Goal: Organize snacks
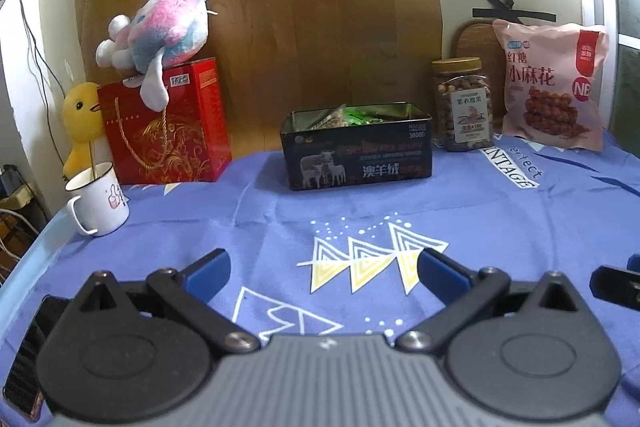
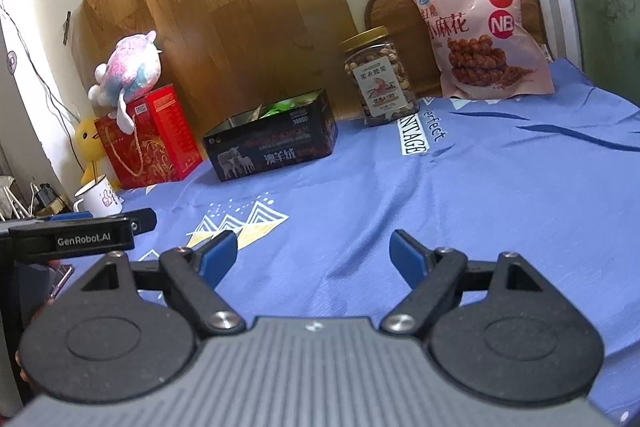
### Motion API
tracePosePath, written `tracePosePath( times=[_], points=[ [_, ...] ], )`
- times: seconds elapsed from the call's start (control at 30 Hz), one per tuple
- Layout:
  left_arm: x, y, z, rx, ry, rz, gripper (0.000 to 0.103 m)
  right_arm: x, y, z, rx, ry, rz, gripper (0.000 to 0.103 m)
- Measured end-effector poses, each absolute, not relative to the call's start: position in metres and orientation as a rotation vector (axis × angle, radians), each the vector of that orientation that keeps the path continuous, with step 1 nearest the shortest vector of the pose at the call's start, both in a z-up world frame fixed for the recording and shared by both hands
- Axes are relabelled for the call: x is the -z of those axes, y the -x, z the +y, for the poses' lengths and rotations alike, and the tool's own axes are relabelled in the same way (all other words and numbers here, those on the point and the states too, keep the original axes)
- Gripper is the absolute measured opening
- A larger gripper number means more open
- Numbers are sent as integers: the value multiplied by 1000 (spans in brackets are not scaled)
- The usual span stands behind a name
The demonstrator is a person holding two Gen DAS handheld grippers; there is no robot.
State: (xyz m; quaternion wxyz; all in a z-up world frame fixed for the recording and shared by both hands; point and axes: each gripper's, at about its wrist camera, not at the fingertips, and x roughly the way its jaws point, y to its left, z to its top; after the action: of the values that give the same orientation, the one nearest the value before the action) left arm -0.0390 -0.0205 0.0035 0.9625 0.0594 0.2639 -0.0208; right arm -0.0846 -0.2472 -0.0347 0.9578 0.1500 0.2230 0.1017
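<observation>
Here, your table wears a soft blue cloth (image 1: pixel 280 211) printed with white and yellow triangles, backed by a wood-grain panel (image 1: pixel 272 19) taped to a pale wall. At the left edge stands a white enamel mug (image 1: pixel 98 201), then a yellow plush duck (image 1: pixel 80 123) and a glossy red gift bag (image 1: pixel 168 127) with a pink-and-blue plush toy (image 1: pixel 160 27) on top. At the middle of the back edge sits the open black tin (image 1: pixel 356 151), rectangular, with wrapped snacks inside. To its right stand a clear nut jar (image 1: pixel 462 107) with a gold lid and a pink snack bag (image 1: pixel 554 83) leaning upright near the right back corner. Your left gripper (image 1: pixel 322 273) and right gripper (image 2: pixel 312 255) both hover over the cloth, blue-padded fingers spread wide, holding nothing.
</observation>
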Motion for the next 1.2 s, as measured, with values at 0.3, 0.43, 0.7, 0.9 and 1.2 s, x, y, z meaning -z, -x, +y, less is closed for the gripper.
tracePosePath(
  times=[0.3,0.43,0.7,0.9,1.2],
  points=[
    [-2,42,-22,100,-111,546,103,34,86,-247,-212,-307,444,85],
    [-4,42,-22,94,-111,546,103,35,86,-246,-215,-310,447,85],
    [0,40,-23,103,-116,574,103,37,81,-247,-226,-314,463,85],
    [5,35,-26,129,-113,617,103,39,80,-244,-230,-313,467,85],
    [11,31,-20,121,-102,642,103,43,79,-244,-228,-326,482,85]
  ],
)
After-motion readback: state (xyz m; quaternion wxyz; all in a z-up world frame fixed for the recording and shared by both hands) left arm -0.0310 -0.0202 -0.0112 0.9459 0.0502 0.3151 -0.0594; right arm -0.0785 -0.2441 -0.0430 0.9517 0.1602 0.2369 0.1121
